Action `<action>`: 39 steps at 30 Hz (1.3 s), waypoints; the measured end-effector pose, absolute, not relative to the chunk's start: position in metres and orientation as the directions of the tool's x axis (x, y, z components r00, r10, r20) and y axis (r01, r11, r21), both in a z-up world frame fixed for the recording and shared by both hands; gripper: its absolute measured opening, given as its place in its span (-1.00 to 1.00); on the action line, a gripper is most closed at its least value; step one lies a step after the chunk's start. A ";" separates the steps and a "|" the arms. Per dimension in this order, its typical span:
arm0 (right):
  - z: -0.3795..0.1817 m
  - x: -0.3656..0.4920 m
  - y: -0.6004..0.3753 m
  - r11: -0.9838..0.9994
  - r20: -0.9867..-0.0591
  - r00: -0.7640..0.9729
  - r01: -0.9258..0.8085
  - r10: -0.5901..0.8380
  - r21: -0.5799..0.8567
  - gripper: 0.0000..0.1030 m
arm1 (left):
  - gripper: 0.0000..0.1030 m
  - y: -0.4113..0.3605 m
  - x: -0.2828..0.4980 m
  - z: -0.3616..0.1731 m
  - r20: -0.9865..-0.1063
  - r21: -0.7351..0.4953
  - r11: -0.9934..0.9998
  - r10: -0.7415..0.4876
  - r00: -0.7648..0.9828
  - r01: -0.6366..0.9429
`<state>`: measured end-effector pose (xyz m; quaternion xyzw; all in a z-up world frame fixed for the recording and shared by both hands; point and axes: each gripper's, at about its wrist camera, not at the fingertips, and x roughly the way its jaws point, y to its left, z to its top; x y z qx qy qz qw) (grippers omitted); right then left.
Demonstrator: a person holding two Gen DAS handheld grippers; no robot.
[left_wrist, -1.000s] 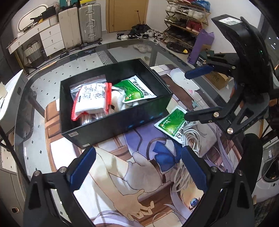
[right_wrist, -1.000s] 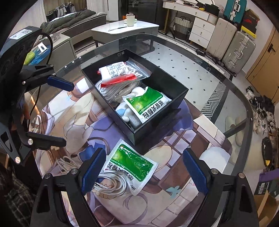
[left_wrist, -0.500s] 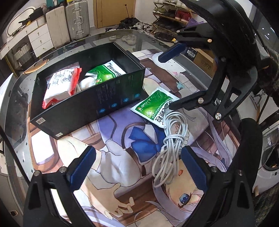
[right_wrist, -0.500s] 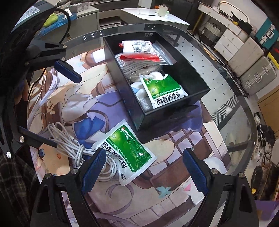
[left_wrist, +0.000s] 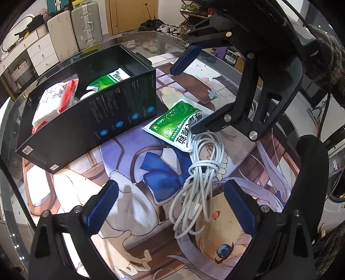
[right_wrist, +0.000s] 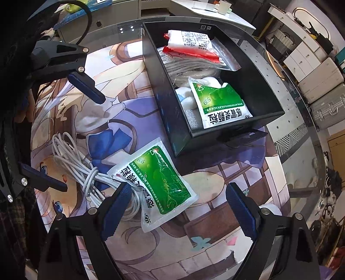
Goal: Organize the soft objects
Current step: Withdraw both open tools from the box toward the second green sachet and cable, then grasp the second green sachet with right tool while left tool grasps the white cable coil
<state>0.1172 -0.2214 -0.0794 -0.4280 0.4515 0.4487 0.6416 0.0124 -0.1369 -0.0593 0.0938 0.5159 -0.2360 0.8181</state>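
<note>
On the counter [left_wrist: 17, 120], a black box [left_wrist: 90, 120] already holds several packets. Right of it lies a green sachet [left_wrist: 175, 127], its edge over a coiled white cable [left_wrist: 200, 178]. The left tongs [left_wrist: 170, 206] gape wide above the cable; the right tongs [right_wrist: 175, 206] gape wide around the sachet.

Green-white sachet [right_wrist: 156, 183], white cable [left_wrist: 198, 178], black box [right_wrist: 267, 99], seemingly navy pads [left_wrist: 101, 206].

Home: suitcases [left_wrist: 73, 28], shoe rack [left_wrist: 194, 10], white drawers [left_wrist: 43, 53], glass table [right_wrist: 286, 120].
</note>
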 end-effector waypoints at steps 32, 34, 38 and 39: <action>-0.101 0.128 -0.204 0.180 -0.986 0.086 -0.982 0.142 -0.059 0.32 | -0.24 -0.162 0.011 -0.073 -0.866 -0.135 0.805 -0.379 0.327 0.577; -0.100 0.128 -0.201 0.179 -0.987 0.079 -0.982 0.142 -0.053 0.32 | -0.31 -0.162 0.010 -0.072 -0.866 -0.140 0.798 -0.385 0.318 0.587; -0.100 0.131 -0.194 0.167 -0.988 0.075 -0.985 0.136 -0.052 0.32 | -0.49 -0.159 0.004 -0.071 -0.865 -0.172 0.785 -0.409 0.289 0.595; -0.100 0.131 -0.192 0.165 -0.988 0.073 -0.985 0.136 -0.050 0.32 | -0.50 -0.156 0.002 -0.070 -0.865 -0.178 0.782 -0.413 0.284 0.597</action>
